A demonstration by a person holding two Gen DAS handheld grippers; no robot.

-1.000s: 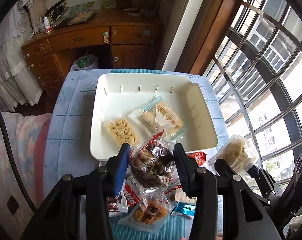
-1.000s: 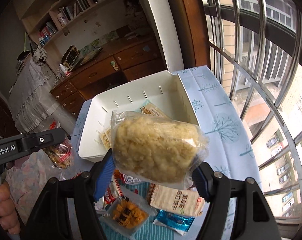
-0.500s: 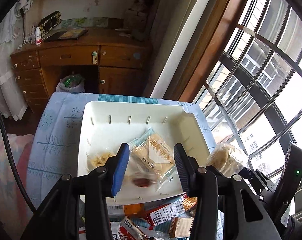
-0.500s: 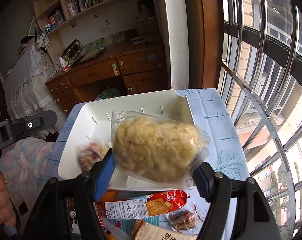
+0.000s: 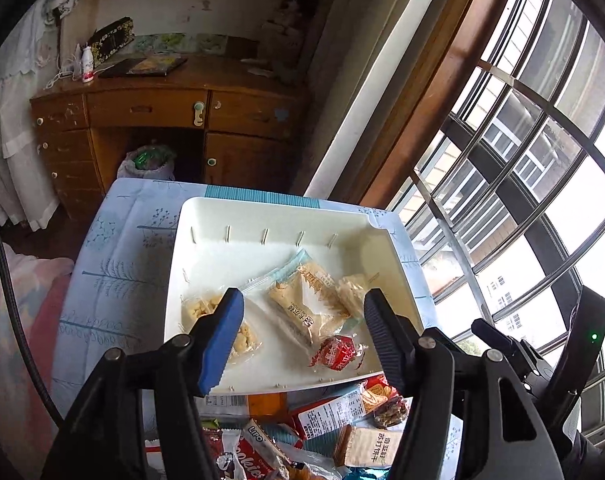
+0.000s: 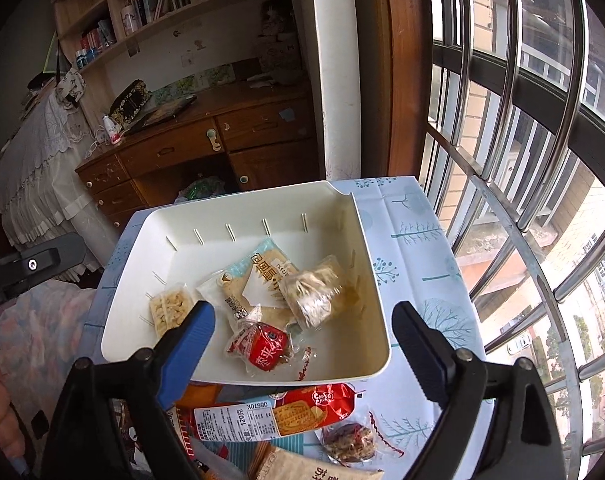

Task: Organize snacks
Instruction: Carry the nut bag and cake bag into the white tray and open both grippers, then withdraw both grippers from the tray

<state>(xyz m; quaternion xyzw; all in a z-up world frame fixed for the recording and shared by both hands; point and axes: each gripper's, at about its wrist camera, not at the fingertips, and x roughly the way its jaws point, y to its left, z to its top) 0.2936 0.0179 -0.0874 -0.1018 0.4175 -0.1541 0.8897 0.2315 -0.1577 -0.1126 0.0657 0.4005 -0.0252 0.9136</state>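
A white bin [image 5: 206, 216] [image 6: 366, 240] stands on the tree-print tablecloth. In it lie a pale puffed-rice cake packet [image 6: 314, 296] [image 5: 352, 288], blurred, a red-wrapped snack [image 6: 262, 346] [image 5: 336, 354], a cracker packet [image 6: 258, 276] [image 5: 302, 308] and a clear packet of small biscuits [image 6: 170, 306] [image 5: 200, 308]. My left gripper [image 5: 302, 320] is open and empty above the bin's near edge. My right gripper [image 6: 302, 334] is open and empty above the bin's near right part.
Loose snack packets lie on the table before the bin: a red biscuit pack [image 6: 270, 414], a dark nut packet [image 6: 350, 442], a soda cracker pack [image 5: 368, 446], a cookie pack [image 5: 250, 456]. A barred window [image 6: 522, 160] runs along the right. A wooden desk [image 5: 162, 120] stands behind.
Both grippers opened. The left one let go of the dark red-wrapped snack and the right one let go of the puffed-rice cake; both packets now lie in the bin.
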